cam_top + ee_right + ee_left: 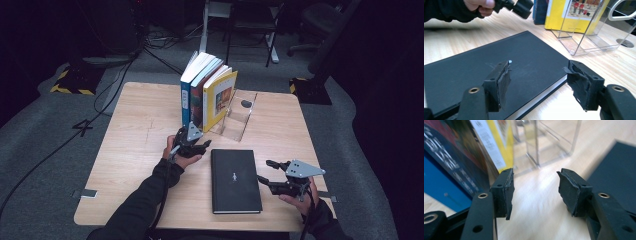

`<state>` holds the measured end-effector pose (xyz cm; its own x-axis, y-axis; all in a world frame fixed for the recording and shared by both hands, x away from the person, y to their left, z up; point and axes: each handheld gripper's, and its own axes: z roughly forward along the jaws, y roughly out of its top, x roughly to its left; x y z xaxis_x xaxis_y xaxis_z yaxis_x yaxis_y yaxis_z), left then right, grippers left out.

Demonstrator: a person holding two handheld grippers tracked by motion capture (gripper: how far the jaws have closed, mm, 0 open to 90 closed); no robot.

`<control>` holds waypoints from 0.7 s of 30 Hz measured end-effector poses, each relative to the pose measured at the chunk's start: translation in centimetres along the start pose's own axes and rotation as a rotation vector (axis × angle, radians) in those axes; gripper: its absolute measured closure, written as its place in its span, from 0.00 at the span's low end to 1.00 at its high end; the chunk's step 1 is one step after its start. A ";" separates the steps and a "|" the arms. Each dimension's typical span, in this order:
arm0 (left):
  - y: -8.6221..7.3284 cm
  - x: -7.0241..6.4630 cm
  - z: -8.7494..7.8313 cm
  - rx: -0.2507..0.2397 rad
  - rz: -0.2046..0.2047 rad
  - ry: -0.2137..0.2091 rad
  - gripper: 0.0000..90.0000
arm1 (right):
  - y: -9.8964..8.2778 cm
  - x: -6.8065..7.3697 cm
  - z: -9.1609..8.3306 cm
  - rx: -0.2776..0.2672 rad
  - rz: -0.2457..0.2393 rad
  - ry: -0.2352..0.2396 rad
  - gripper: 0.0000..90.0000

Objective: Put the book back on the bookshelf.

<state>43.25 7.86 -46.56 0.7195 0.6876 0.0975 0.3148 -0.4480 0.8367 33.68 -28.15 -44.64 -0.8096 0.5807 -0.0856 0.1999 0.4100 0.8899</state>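
Lying flat on the desk (125,150), cover up, the black book (235,180) sits between the two grippers, and the right gripper's (267,172) jaws stand open at its right edge, empty, one jaw over the cover and the other out past the page block in the right gripper view (535,82). The left gripper (202,146) hangs just off the book's far left corner, near the foot of the three upright books (207,95); its jaws are parted with nothing between them, and in the left gripper view (535,192) the black cover lies just beyond the right-hand jaw.

By the look of it, this is a stiff hardback, fairly heavy for its size, with a smooth matte cover that could slide under rubber pads. It is not fragile, though the pages would splay if lifted by one board alone. The sensible hold is across the full thickness at the long edge nearest the right jaws, one jaw beneath and one on top. Since it lies flush on the desk, that edge likely needs tipping up first. The clear stand (240,117) beyond the left jaws has an open slot beside the yellow book (220,97).
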 end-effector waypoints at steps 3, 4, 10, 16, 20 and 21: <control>-1.0 -0.1 -1.1 0.011 0.007 -0.040 0.50 | -0.2 0.0 -0.2 0.024 -0.001 0.002 0.38; -1.2 -0.2 -1.4 0.018 0.012 -0.044 0.50 | -0.3 0.0 -0.3 0.032 0.003 0.009 0.38; -3.4 -1.3 -3.8 0.052 0.042 -0.086 0.47 | -1.1 0.2 -0.6 0.097 -0.009 0.047 0.39; -5.3 -2.3 -5.7 0.074 0.051 -0.136 0.45 | -2.1 0.0 -0.9 0.141 0.007 0.044 0.39; -6.6 -3.0 -6.7 0.116 0.070 -0.179 0.42 | -2.7 0.0 -0.8 0.172 0.015 0.047 0.39; -7.0 -3.2 -6.8 0.140 0.071 -0.190 0.40 | -2.8 0.0 -0.7 0.185 0.012 0.049 0.38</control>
<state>34.50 12.68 -49.01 0.8420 0.5380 0.0393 0.3326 -0.5752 0.7473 32.73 -29.76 -46.84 -0.8313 0.5536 -0.0495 0.3045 0.5281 0.7927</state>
